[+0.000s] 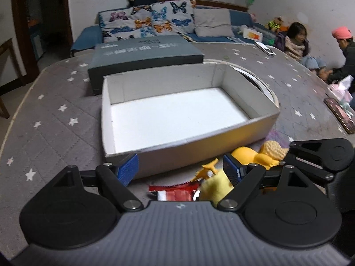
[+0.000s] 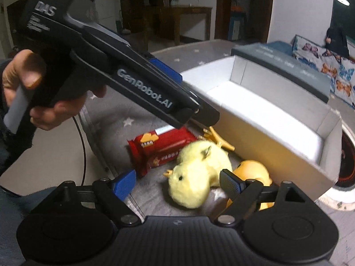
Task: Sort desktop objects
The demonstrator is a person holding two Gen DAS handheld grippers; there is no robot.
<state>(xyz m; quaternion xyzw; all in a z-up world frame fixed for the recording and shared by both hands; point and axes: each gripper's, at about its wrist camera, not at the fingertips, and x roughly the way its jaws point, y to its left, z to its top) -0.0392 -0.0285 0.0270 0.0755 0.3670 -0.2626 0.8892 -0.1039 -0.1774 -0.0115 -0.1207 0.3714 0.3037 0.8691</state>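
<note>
The open white box stands in the middle of the star-patterned table, its inside bare. Just before its near wall lie a red snack packet, a yellow plush chick, an orange rubber toy and a small orange figure. My right gripper is open and low over the chick, which sits between its fingers without being pressed. My left gripper is open above the packet and the chick, with nothing held. In the right wrist view a hand holds the left gripper over the packet.
A grey box lid lies right behind the white box. A white ring-shaped object sticks out from under the box's far right. A framed picture lies at the right table edge. Two people sit beyond it, near a sofa.
</note>
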